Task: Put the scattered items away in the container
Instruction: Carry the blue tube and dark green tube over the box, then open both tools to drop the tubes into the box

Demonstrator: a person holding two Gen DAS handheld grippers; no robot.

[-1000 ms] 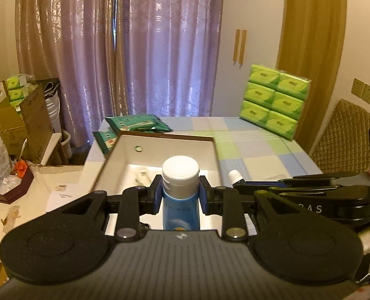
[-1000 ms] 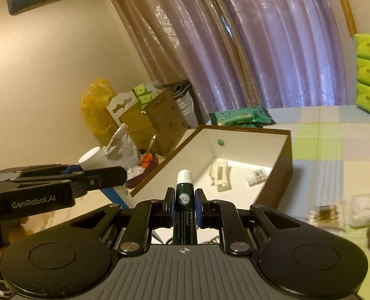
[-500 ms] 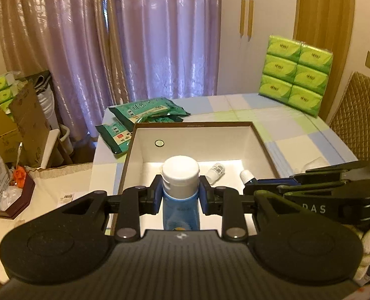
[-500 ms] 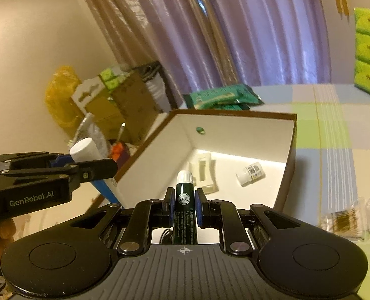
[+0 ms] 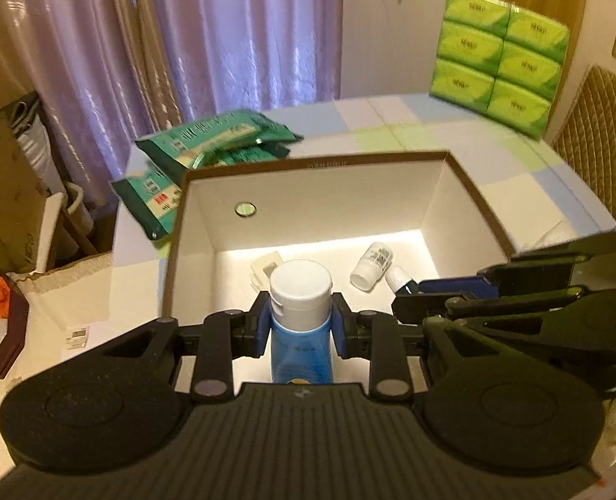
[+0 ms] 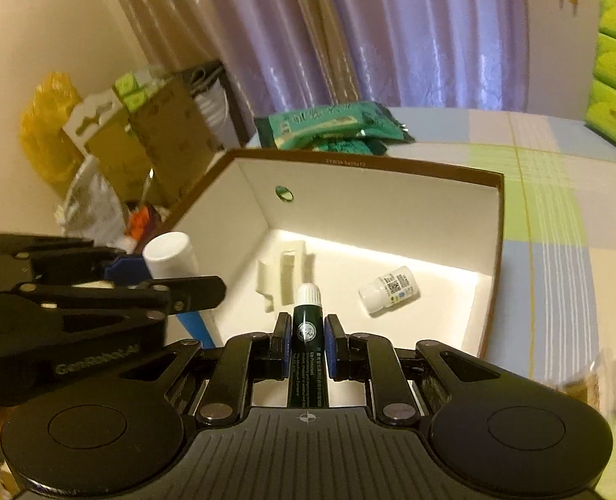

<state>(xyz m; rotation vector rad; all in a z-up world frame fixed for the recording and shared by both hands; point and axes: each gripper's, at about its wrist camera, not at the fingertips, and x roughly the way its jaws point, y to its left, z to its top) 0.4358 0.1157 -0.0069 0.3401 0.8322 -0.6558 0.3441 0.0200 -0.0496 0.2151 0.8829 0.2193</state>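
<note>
Box (image 5: 320, 191) on checked counter (image 5: 454, 133), purple curtains behind; my left hand-held gripper (image 5: 301, 325) clamps blue bottle (image 5: 301, 350), right hand-held gripper (image 6: 306, 348) clamps green tube (image 6: 306, 333), both over it.

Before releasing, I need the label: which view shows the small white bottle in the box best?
Right wrist: the small white bottle lies unobstructed, its label facing the camera. Left wrist shows it smaller, label legible less clearly.

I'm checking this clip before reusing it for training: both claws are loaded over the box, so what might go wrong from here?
The left claw and right claw hang side by side over the box, so opening either may knock the other.

The blue bottle, dropped upright, may topple onto the small white bottle or the white plastic piece.

The slim green tube may roll on landing.
</note>
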